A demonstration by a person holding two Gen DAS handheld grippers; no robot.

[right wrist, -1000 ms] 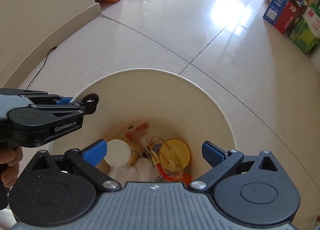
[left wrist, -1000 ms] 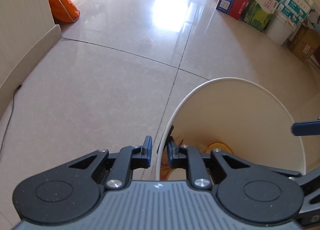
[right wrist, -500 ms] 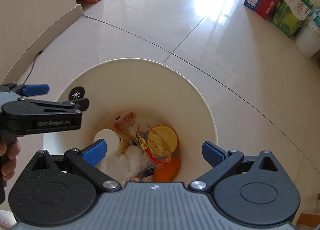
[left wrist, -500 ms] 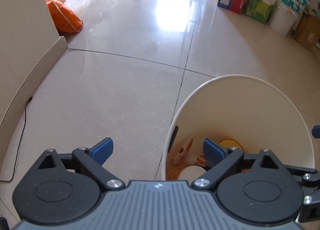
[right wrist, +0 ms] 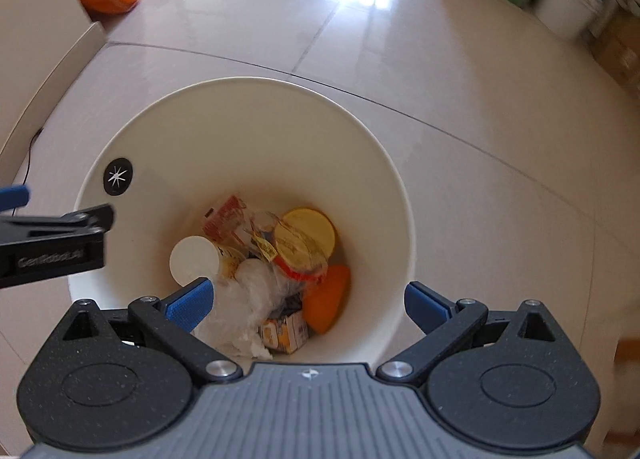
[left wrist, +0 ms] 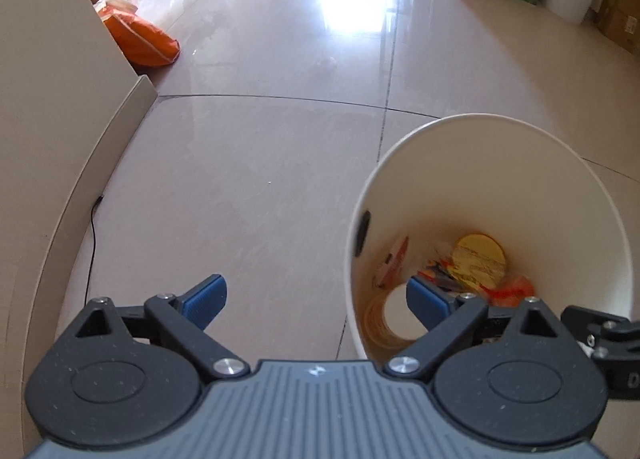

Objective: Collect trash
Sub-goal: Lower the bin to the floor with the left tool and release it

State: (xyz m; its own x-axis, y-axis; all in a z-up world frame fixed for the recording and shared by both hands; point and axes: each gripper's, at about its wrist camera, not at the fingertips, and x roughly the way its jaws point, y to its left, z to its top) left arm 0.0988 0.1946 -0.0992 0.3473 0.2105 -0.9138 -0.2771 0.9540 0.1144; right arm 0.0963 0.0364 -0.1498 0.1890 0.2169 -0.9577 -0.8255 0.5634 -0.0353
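Left wrist view: the left gripper (left wrist: 316, 297) is seen with its jaws spread wide and nothing between the pads. It straddles the near left rim of the white trash bin (left wrist: 472, 163): the left finger hangs over bare floor tiles (left wrist: 248, 187), the right finger over the bin's mouth. The collected trash lies at the bottom of the bin, ahead and to the right of this gripper: a yellow round lid (left wrist: 478, 259), wrappers, a white cup. No loose trash is visible on the floor nearby; an orange bag (left wrist: 140, 39) lies well apart beside the wall, and boxes stand along the far right edge.

Right wrist view: the right gripper (right wrist: 308, 299) is also held wide and empty, pointing almost straight down into the bin (right wrist: 240, 111), so it is judged the better centred of the two over the opening. Below it lie the yellow lid (right wrist: 308, 233), a white cup (right wrist: 194, 259), crumpled clear plastic (right wrist: 240, 311) and an orange piece (right wrist: 326, 297). The left gripper's body is seen at the bin's left rim. Open floor surrounds the bin on all visible sides.
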